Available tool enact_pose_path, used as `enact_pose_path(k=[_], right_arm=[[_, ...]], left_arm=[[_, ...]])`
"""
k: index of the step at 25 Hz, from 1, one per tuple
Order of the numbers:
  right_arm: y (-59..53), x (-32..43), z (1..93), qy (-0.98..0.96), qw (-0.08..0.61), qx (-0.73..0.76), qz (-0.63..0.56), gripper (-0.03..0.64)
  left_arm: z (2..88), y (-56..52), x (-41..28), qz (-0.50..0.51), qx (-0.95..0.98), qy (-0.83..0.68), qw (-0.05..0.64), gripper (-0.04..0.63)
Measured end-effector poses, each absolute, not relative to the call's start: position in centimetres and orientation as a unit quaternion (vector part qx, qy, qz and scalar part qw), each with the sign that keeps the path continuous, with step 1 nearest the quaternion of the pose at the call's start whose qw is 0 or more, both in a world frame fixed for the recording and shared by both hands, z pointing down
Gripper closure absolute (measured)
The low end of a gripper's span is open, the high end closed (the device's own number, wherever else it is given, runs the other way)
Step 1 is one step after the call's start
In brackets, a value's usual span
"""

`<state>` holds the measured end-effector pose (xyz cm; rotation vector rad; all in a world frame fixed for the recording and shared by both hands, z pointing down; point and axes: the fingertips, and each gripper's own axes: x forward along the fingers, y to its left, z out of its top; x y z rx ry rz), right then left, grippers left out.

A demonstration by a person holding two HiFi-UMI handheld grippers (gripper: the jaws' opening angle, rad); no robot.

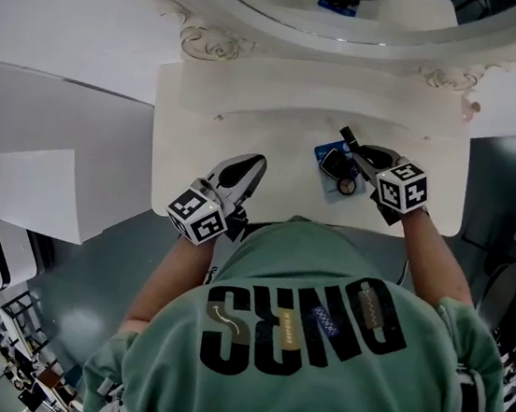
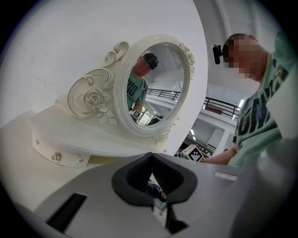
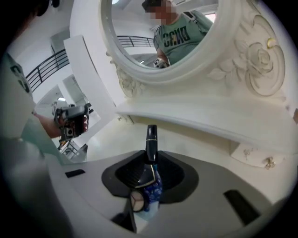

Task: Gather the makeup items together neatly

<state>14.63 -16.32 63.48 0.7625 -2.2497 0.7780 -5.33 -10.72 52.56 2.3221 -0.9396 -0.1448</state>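
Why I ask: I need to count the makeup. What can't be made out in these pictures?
Head view: the right gripper covers part of the makeup items, so their count is unsure.
Left gripper view: a dark thing behind the left gripper's shut jaws shows too little to name.
Right gripper view: the jaws hide the black tube's lower end and part of the blue item.

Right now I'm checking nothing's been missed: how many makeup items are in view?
3: a black tube in the right gripper; a blue patterned item and a round compact on the tabletop beneath it. More may be hidden.
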Motion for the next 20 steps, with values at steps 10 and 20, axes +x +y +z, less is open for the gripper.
enact_pose_path(k=[10,20], right_arm=[[-22.5,0.0,56.1,-0.849,0.252,0.353,0.302,0.538],[-26.1,-8.0,59.3,-0.771,0.260,0.452,0.366,0.538]], left_arm=[[50.0,-11.1,-13.6,-0.076,0.881,-0.365,0.290,0.597],[49.8,-9.7,-23.7,-0.066,0.883,-0.367,0.284,0.597]])
